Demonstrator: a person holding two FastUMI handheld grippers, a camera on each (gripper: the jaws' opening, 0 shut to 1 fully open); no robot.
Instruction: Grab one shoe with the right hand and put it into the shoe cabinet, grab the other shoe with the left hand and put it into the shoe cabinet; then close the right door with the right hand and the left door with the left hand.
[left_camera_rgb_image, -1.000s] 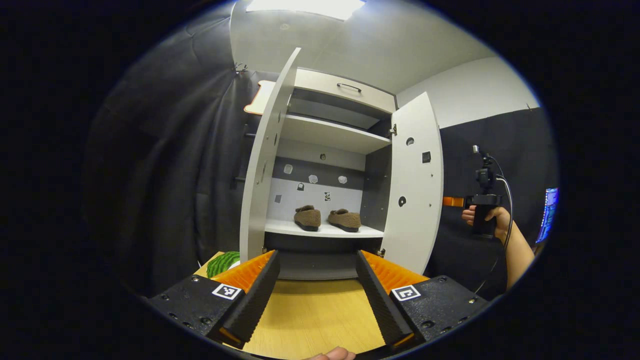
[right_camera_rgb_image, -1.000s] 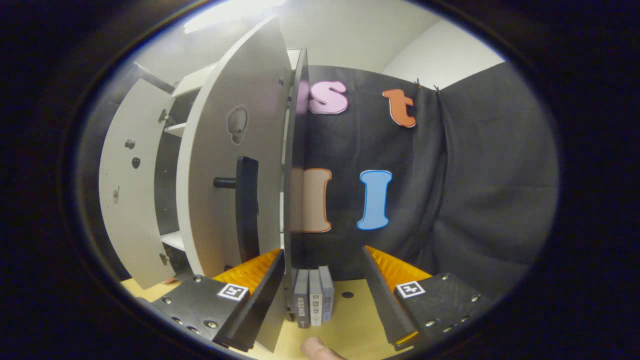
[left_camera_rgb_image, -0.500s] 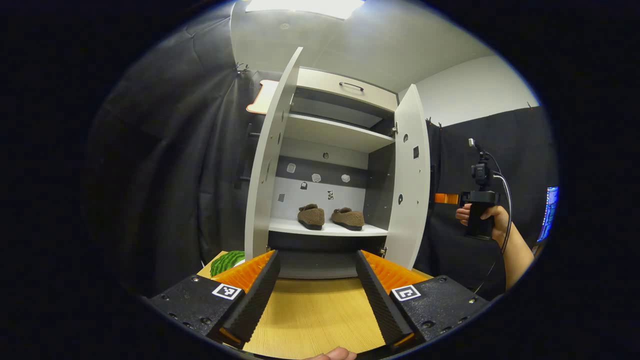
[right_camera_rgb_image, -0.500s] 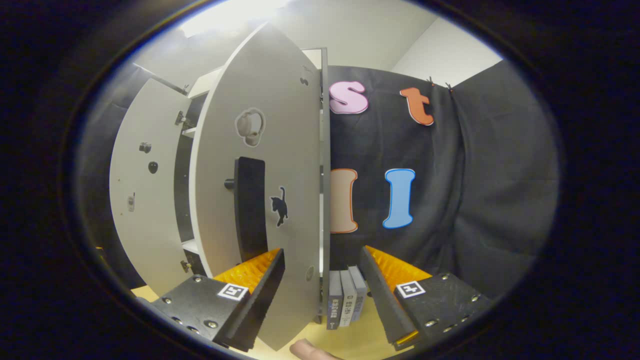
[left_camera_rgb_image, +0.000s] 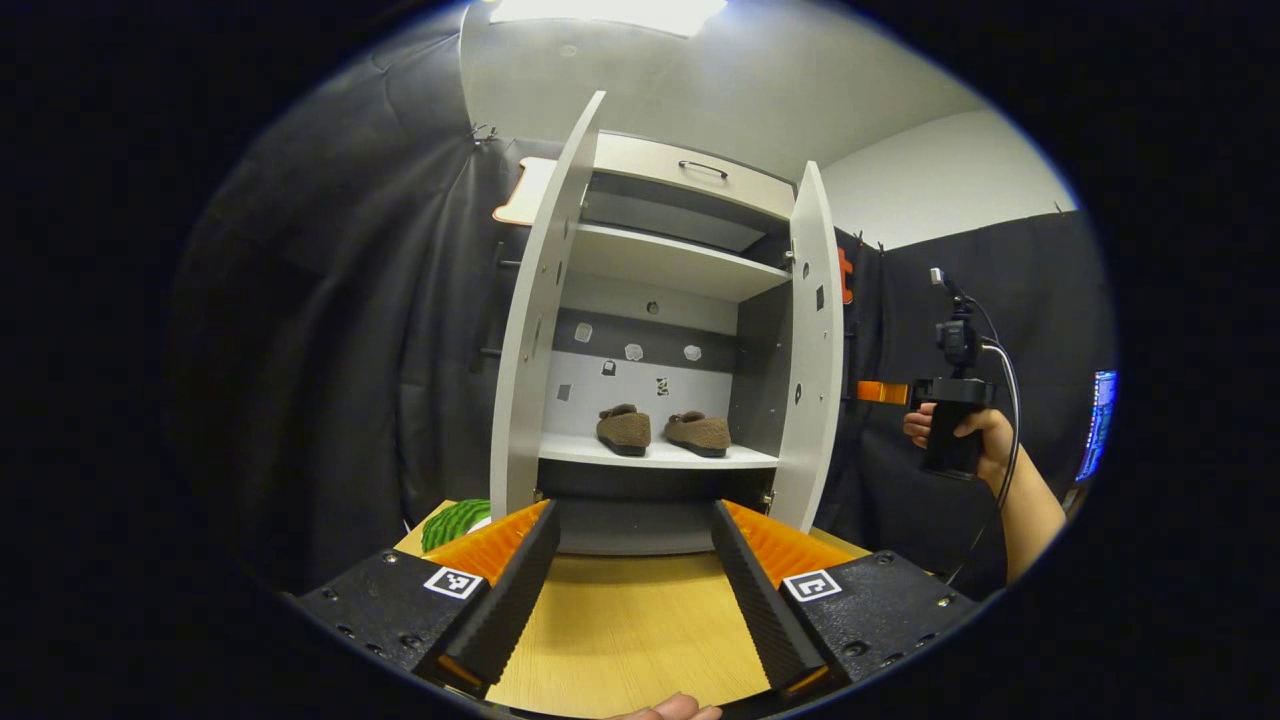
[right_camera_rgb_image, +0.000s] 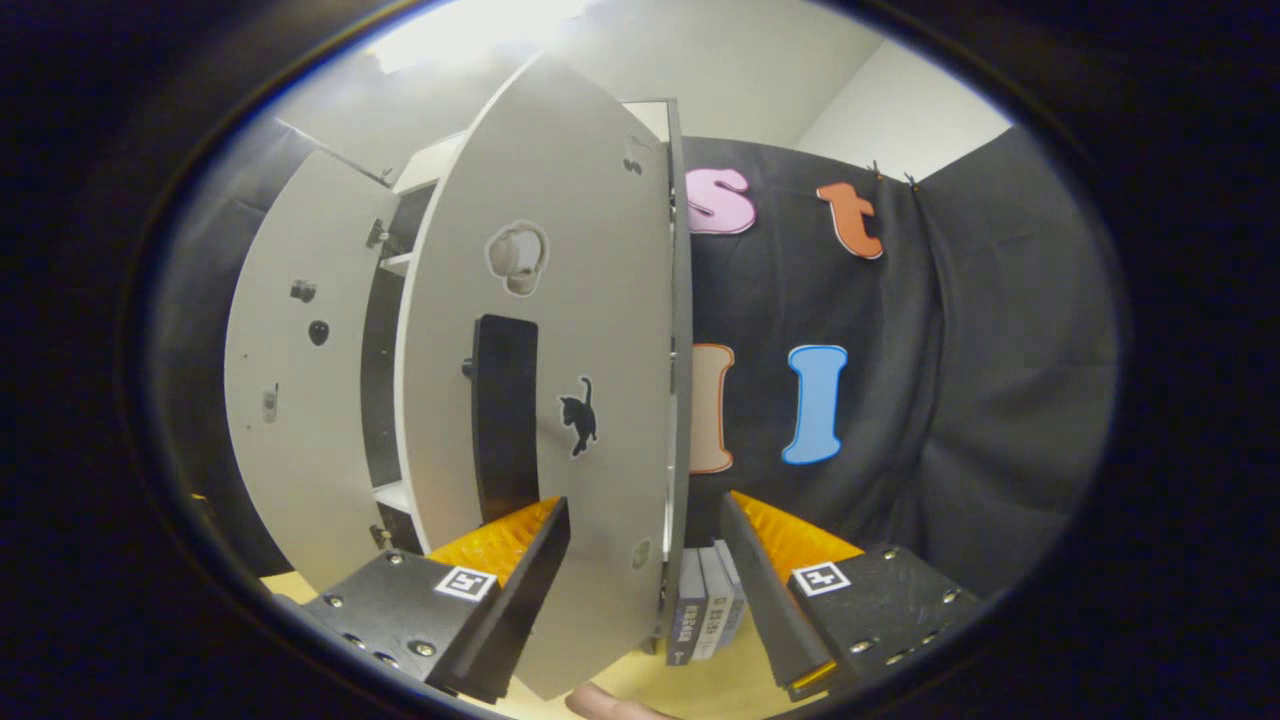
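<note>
**Both shoes on the cabinet shelf, both doors ajar**

In the left gripper view, the left tool (left_camera_rgb_image: 632, 590) hung low over the wooden worktop (left_camera_rgb_image: 630, 630), its two fingers spread wide apart and holding nothing. Bare worktop lay between the fingers and ran up to the foot of the shoe cabinet (left_camera_rgb_image: 680, 200), which stood straight ahead and apart from the tool. The left door (left_camera_rgb_image: 530, 330) and the right door (left_camera_rgb_image: 815, 350) both stood swung outward, nearly edge-on, leaving a tall open gap between them. Through that gap, two brown shoes sat side by side on the lower shelf (left_camera_rgb_image: 655, 455): the left shoe (left_camera_rgb_image: 624, 430) and the right shoe (left_camera_rgb_image: 699, 432), close together but not touching. A green object (left_camera_rgb_image: 452, 522) lay on the worktop beside the left door's bottom corner. Well to the right, a hand (left_camera_rgb_image: 965, 430) held the right tool's handle against the black cloth wall.

In the right gripper view, the right tool (right_camera_rgb_image: 645, 585) was spread open and gripped nothing. The right door's outer face (right_camera_rgb_image: 590, 400), with its dark vertical handle (right_camera_rgb_image: 503, 400), stood close in front, and the door's lower edge fell between the two fingers; whether either finger touched it could not be told. A few books (right_camera_rgb_image: 705, 605) stood upright on the worktop just beyond the door's hinge edge.
</note>
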